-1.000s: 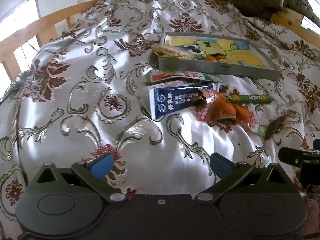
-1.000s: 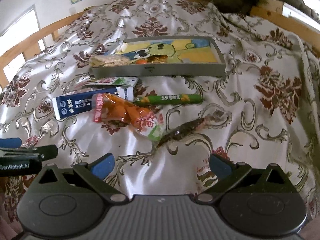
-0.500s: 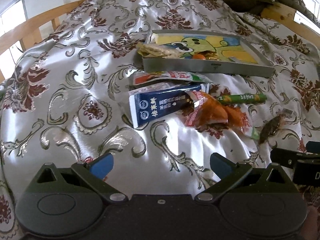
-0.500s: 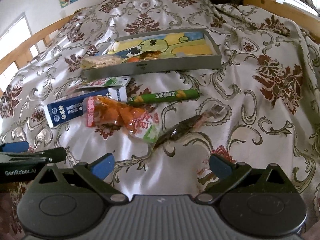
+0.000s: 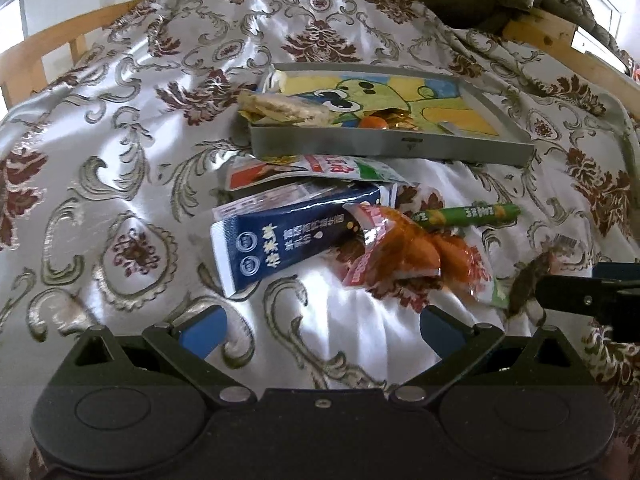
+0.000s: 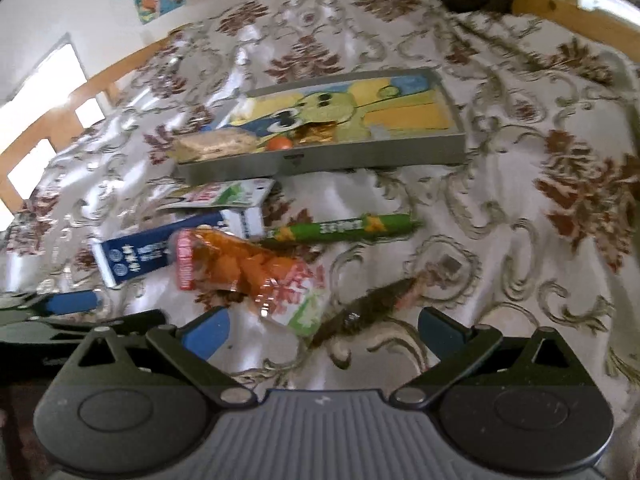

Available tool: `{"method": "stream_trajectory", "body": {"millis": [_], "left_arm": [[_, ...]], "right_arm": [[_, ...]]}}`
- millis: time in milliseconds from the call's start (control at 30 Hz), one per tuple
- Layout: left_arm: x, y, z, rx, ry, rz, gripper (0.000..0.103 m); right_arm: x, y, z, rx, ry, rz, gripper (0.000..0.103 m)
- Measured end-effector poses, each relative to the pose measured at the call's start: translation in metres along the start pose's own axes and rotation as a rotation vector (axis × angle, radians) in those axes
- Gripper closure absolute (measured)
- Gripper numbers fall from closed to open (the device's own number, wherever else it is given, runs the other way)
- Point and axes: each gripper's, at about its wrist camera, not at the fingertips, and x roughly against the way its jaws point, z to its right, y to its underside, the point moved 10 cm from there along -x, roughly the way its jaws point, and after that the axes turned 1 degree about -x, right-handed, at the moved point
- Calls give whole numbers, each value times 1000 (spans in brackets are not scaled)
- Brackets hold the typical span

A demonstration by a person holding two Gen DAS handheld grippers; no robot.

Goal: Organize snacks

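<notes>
Showing only in right view: dark snack packet (image 6: 368, 306) whole.

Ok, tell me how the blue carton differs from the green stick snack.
The blue carton is a broad, flat-sided box in dark blue and white; the green stick snack is a thin green tube. The carton is much bulkier than the stick. The carton's end is partly covered by the orange snack bag, while the stick lies mostly clear beside that bag. Both lie flat on the bedspread, outside the tray.
</notes>
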Motion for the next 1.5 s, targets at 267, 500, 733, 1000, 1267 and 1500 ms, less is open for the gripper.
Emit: {"method": "stream_trajectory", "body": {"millis": [267,500,733,1000,1267,1500], "left_arm": [[-17,-10,10,-2,91,15,1],[-28,-21,19,11,174,47,2],[-41,-26,24,27,240,56,16],[-48,-32,23,100,301,31,49],[-49,-29,35,93,361,8,52],[-69,-31,50,91,405,-20,34]], "right_arm": [[-19,2,12,-86,-80,-104,14],[-40,11,27,-143,-46,-163,33],[-56,-3,33,-149,-39,-151,54],[-68,-16,36,-154,-46,-130,71],[-69,-17,34,-148,-51,-124,73],[-69,-17,32,-112,-42,-116,73]]}}
